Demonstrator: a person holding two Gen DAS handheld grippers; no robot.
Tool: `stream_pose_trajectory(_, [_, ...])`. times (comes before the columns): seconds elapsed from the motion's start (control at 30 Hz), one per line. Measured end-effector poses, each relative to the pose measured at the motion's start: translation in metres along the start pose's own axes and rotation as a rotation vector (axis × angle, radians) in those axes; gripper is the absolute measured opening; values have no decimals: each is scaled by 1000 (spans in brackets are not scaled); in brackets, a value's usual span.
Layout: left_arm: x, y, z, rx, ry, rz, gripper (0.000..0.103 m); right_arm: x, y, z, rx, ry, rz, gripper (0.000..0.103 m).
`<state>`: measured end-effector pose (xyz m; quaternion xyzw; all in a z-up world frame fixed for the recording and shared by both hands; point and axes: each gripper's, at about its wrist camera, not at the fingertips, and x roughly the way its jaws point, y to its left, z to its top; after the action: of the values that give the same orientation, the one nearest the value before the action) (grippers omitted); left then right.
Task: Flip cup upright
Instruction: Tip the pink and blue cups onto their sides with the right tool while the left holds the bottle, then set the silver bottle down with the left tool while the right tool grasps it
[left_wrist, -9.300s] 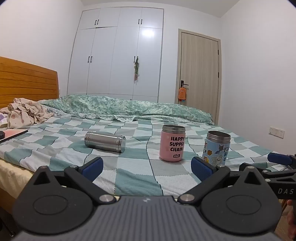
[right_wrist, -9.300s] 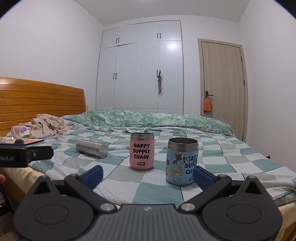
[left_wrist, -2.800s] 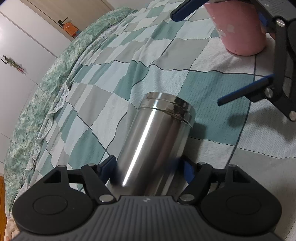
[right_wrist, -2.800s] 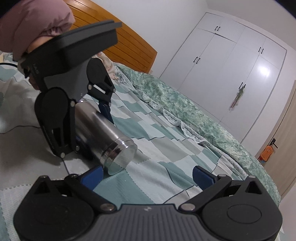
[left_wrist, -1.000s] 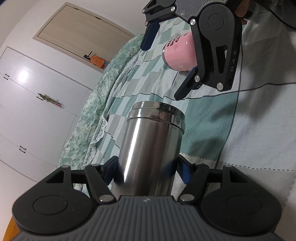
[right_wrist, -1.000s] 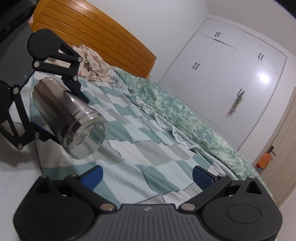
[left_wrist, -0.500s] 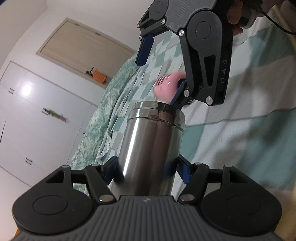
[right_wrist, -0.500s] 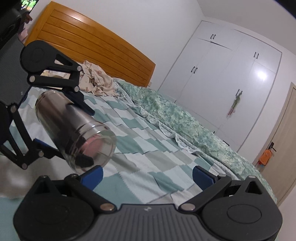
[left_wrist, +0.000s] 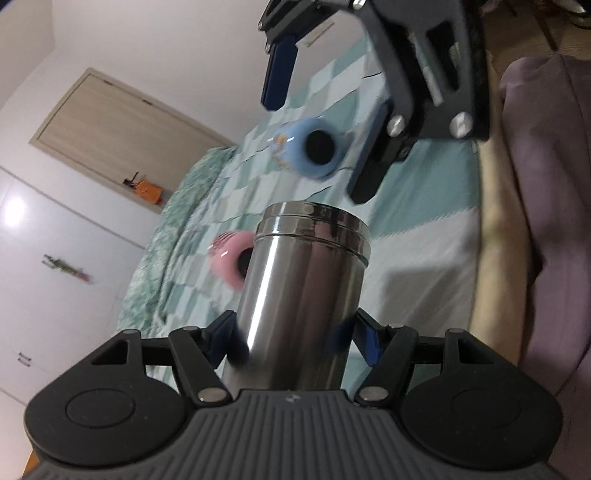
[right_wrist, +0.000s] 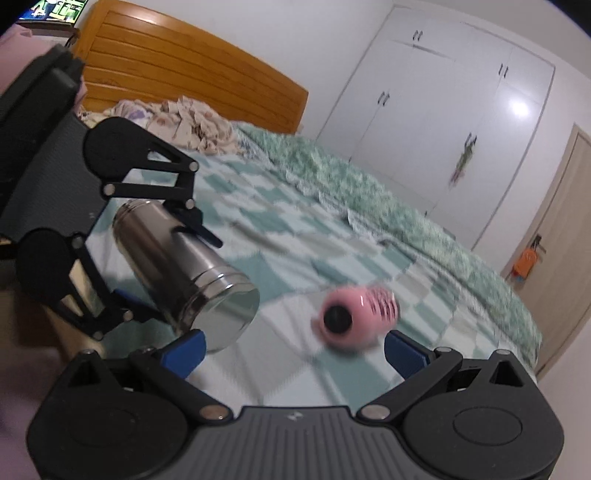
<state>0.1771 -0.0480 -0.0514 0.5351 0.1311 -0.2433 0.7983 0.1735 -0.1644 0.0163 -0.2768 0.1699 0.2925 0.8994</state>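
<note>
My left gripper (left_wrist: 295, 339) is shut on the steel cup (left_wrist: 303, 291), holding it by its body in the air above the bed. In the right wrist view the steel cup (right_wrist: 184, 269) is tilted, its ringed end pointing toward that camera, clamped by the left gripper (right_wrist: 162, 254). My right gripper (right_wrist: 291, 350) is open and empty, just in front of the cup's end; it also shows in the left wrist view (left_wrist: 321, 122) above the cup.
A pink cup (left_wrist: 229, 262) (right_wrist: 354, 314) and a blue cup (left_wrist: 314, 151) stand on the checked bedspread (right_wrist: 280, 236). A wooden headboard (right_wrist: 192, 77), crumpled cloth (right_wrist: 184, 118), white wardrobe (right_wrist: 443, 110) and door (right_wrist: 565, 236) lie beyond.
The left gripper has lifted and swung the steel cup further, and the view has rotated. The right gripper has drawn closer to the cup's end. The blue cup has come into the left wrist view.
</note>
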Motion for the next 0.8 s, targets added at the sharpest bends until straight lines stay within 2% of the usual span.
stream_pose_trajectory(0.17, [23,-16,8,33,1,-58,68,-13,-7,-27,34,44,12,103])
stream_pose_trajectory(0.33, [41,-15,8,28,18,-108,69,-8,-13,-32,53,49,16,103])
stream_pose_trajectory(0.4, [46,-9,9,2,34,-114,73,-5,-14,-31,60,50,20,103])
stream_pose_trajectory(0.57, [32,-10,9,-11,28,-75,102,0,-10,-23,62,50,40,103])
stream_pose_trajectory(0.7, [12,-1,6,-75,40,-25,103,1,-6,-13,25,52,63,103])
stream_pose_trajectory(0.8, [-11,13,-2,-225,60,37,103,5,-1,4,-18,46,97,103])
